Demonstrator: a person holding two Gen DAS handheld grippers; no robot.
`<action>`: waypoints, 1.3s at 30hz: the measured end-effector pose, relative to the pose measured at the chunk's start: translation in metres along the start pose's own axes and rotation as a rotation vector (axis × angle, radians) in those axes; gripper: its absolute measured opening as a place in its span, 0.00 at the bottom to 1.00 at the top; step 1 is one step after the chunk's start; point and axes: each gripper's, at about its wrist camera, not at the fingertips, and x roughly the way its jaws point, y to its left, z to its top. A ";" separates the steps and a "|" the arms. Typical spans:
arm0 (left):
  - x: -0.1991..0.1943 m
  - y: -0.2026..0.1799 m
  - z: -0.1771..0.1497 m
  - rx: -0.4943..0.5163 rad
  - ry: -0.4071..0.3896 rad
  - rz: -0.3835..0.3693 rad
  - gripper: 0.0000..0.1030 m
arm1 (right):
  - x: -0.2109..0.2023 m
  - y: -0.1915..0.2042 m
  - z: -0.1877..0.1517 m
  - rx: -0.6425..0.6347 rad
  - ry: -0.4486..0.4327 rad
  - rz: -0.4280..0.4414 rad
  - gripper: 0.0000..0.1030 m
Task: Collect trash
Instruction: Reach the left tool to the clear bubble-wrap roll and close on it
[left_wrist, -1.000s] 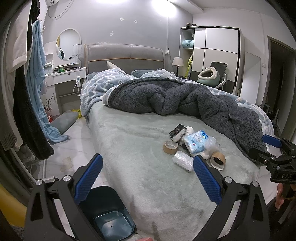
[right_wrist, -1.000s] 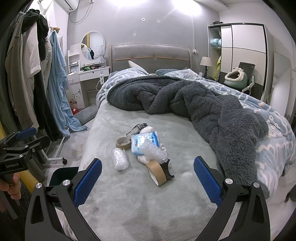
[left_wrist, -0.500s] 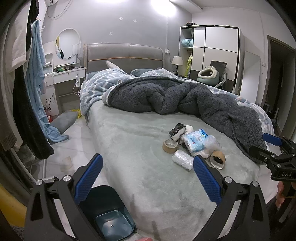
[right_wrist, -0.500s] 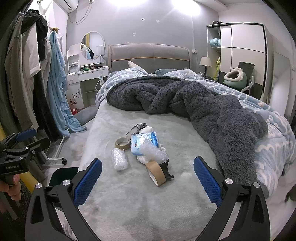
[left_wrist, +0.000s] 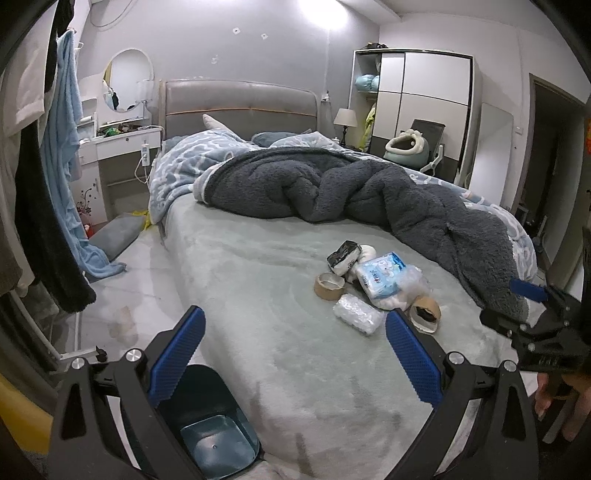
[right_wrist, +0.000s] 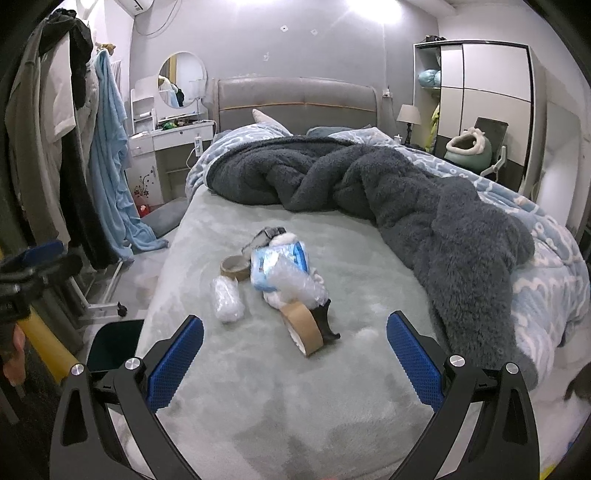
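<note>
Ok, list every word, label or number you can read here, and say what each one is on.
No text reads clearly.
Blue and white packet on the bed: printed label, too blurred to read.
Right tongs, in the left wrist view: white lettering on the body, too small to read.
Left tongs, in the right wrist view: faint lettering on the body, too blurred to read.

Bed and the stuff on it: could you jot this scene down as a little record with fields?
Setting: bedroom, grey-green bed
Trash pile: blue-and-white tissue pack, clear bubble-wrap wad, brown tape roll on its black dispenser, flat brown tape roll
Bin: dark blue open trash bin on the floor beside the bed
Left gripper: open, empty
Right gripper: open, empty
Bedding: dark grey fleece blanket
</note>
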 end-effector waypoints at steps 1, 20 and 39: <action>0.002 0.000 -0.001 0.003 0.012 -0.006 0.97 | 0.003 -0.002 -0.005 -0.001 0.009 0.000 0.97; 0.030 -0.028 0.003 0.194 0.022 -0.139 0.96 | 0.037 -0.028 -0.009 0.245 0.056 0.188 0.97; 0.100 -0.032 -0.009 0.301 0.112 -0.308 0.83 | 0.097 -0.047 0.013 0.417 0.103 0.271 0.97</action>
